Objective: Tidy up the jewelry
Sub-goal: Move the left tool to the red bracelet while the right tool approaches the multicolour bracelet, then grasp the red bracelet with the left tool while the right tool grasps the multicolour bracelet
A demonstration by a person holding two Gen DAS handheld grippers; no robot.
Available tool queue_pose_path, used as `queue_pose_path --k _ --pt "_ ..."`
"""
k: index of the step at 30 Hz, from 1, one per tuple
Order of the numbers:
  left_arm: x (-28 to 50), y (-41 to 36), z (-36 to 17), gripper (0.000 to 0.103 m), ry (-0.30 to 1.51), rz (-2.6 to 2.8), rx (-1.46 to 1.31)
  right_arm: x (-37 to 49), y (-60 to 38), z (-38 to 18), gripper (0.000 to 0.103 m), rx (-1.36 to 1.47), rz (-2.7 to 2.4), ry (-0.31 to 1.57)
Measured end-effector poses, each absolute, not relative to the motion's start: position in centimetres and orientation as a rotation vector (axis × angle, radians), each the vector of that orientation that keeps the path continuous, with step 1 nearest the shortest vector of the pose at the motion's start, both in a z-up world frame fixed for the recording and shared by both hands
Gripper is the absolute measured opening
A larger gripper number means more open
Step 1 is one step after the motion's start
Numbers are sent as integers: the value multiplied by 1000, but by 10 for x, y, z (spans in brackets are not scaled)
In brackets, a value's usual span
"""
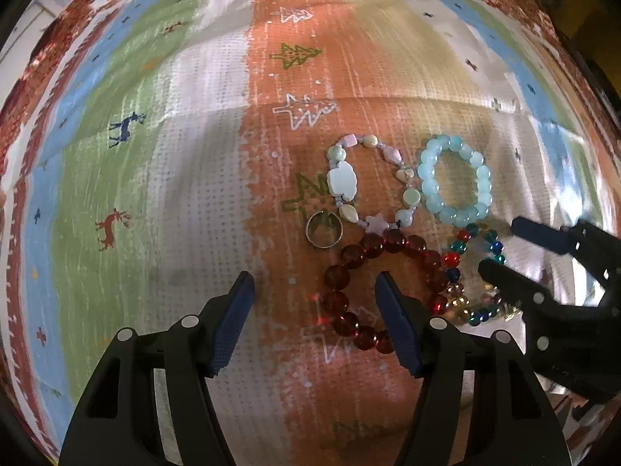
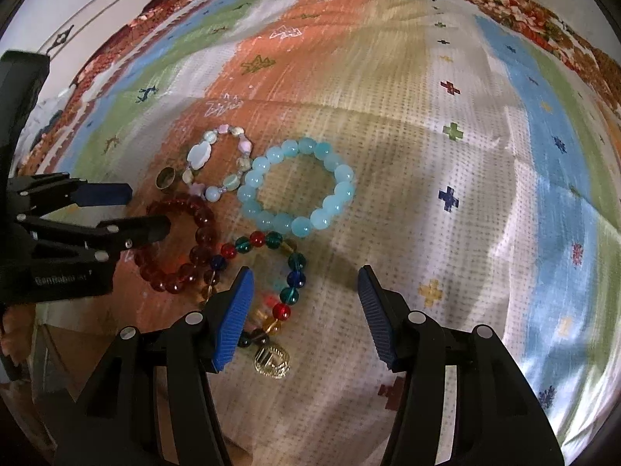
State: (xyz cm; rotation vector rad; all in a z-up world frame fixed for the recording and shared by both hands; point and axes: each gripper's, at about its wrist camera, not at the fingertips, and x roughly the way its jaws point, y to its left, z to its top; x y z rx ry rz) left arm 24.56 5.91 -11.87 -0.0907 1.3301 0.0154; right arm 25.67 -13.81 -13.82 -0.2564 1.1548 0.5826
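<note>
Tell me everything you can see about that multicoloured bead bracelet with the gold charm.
The multicoloured glass-like bead bracelet is a loop of round, shiny red, teal, dark blue and amber beads, with a gold round charm at its near end. It lies flat on the patterned cloth, touching the dark red bead bracelet and close below the pale blue bead bracelet. Neither gripper holds it.

On a patterned cloth (image 1: 202, 178), the left gripper (image 1: 314, 310) points down with its jaws apart, empty, over the near arc of a dark red bead bracelet (image 1: 351, 272). Beyond lie a metal ring (image 1: 324, 229), a pastel charm bracelet (image 1: 341, 178) and a pale blue bead bracelet (image 1: 456, 180). The right gripper (image 1: 500, 244) hovers open above a multicoloured bead bracelet (image 1: 460, 248).
</note>
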Motion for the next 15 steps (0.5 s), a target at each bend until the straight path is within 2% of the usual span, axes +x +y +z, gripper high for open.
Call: queue_pose_path --k 6,8,10,12,15 --pt "250 48 -124 61 1332 26 -16 257 -134 -141 55 -292 580 1151" --pt "250 48 -123 52 1326 34 -11 257 -134 -142 48 -309 567 1145" --pt "251 51 -124 47 1324 38 -18 259 -138 -141 29 -289 553 1144" --pt "250 49 -125 43 1321 38 -6 262 -142 -142 16 -274 535 1147" --pt "246 52 -126 32 1315 22 8 260 -140 -143 12 -298 532 1134"
